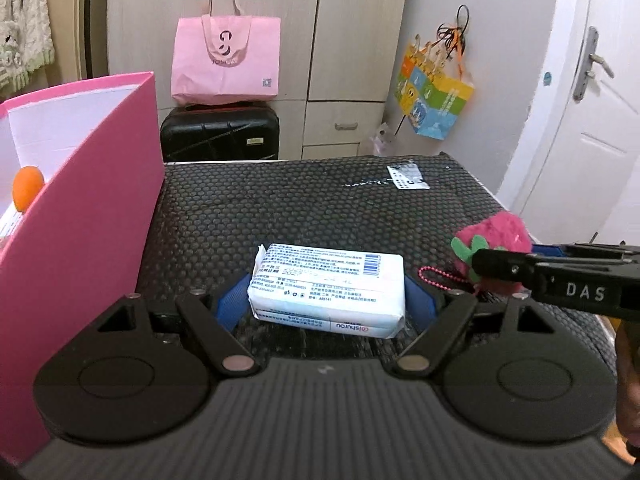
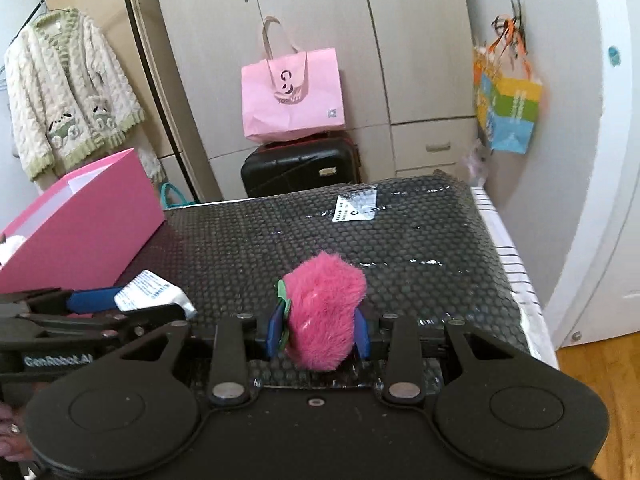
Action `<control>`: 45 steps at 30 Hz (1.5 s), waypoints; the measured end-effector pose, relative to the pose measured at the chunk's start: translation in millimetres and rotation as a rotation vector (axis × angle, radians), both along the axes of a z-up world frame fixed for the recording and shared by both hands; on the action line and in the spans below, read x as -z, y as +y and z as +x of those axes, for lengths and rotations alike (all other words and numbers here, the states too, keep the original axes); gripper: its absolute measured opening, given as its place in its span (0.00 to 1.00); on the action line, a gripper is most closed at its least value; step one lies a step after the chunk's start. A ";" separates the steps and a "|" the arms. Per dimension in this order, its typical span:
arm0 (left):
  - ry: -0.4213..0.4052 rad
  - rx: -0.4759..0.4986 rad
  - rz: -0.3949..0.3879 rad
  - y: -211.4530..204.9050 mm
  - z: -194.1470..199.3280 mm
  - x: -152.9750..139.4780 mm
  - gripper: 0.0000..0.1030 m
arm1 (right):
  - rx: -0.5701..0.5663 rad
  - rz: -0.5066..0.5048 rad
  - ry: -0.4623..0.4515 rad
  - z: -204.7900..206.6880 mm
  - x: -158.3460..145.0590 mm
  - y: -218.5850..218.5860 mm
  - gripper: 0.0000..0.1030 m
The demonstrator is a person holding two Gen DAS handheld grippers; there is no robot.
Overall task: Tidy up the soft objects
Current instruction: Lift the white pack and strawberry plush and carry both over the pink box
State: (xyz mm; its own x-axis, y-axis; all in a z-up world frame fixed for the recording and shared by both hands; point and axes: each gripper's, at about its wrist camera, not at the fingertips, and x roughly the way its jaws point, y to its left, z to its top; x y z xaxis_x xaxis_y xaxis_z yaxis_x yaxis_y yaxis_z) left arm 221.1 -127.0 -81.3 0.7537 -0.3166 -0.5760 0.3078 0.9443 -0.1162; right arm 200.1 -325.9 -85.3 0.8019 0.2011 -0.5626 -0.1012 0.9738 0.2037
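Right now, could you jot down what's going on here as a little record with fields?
left claw: shut on tissue pack
right claw: shut on pink plush
surface: black bubble wrap
pink box: left of both claws, open top
in box: orange ball
backdrop: pink bag on a black suitcase

A fluffy pink plush strawberry [image 2: 326, 312], a glossy plastic-wrapped tissue pack [image 1: 326, 288], and a matt pink cardboard box [image 1: 80, 208] sit over shiny black bubble wrap [image 1: 320, 208].

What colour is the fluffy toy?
Bright pink plush toy with a green leaf; clearest in the right wrist view.
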 end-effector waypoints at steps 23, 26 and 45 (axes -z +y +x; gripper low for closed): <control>-0.080 0.062 -0.044 37.6 -92.7 -17.2 0.78 | -0.093 0.063 -0.090 -100.4 -6.4 41.6 0.39; -0.073 0.061 -0.047 43.5 -99.1 -18.6 0.78 | -0.108 0.052 -0.081 -110.7 -4.8 48.2 0.39; -0.029 0.032 -0.017 101.9 -146.1 -46.5 0.78 | -0.250 0.103 -0.022 -150.5 -18.2 69.3 0.40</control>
State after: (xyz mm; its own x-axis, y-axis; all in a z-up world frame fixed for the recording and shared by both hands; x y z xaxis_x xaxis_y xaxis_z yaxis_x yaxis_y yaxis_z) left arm 75.0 -25.1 -34.8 0.7593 -0.3499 -0.5487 0.3409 0.9321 -0.1225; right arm 49.6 -256.6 -67.0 0.7319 0.4499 -0.5117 -0.3415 0.8921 0.2958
